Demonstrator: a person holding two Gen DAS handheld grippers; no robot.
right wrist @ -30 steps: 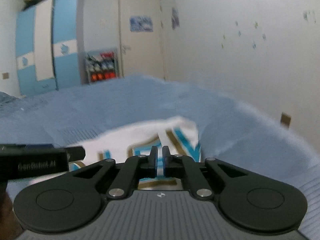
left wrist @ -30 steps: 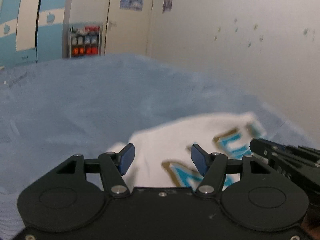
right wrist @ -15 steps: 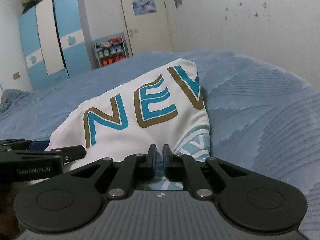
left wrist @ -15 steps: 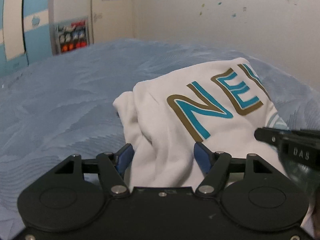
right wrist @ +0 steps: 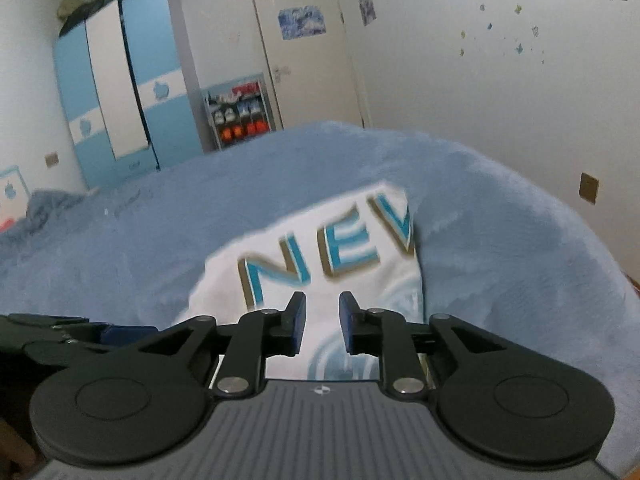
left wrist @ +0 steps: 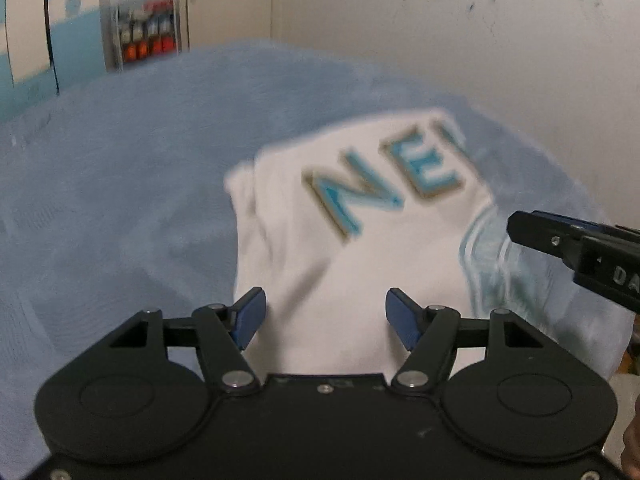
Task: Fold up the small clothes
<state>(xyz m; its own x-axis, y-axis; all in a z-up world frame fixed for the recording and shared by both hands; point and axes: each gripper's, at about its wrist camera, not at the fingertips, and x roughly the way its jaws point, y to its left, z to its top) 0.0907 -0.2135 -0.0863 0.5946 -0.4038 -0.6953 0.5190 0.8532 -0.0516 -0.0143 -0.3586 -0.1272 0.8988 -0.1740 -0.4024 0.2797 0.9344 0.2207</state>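
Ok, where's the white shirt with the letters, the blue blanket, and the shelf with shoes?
white shirt (right wrist: 360,280): right wrist view, on white fabric below the letters.
blue blanket (right wrist: 500,248): right wrist view, on bare cover right of the shirt.
shoe shelf (right wrist: 240,114): right wrist view, on its middle rows.

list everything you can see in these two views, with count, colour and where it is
folded garment: 1, white with teal and gold letters, lying on the bed just ahead of both grippers
bed cover: 1, light blue, fills the middle of both views
wardrobe: 1, blue and white, far left against the wall
shoe rack: 1, holds several pairs, between wardrobe and door
door: 1, white, with a blue picture on it, far wall
wall stickers: several, small and coloured, right wall
socket plate: 1, brown, right wall
left hand-held gripper: 1, black with blue pads, open wide over the garment's near edge
right hand-held gripper: 1, black with blue pads, open a little, nothing between the pads
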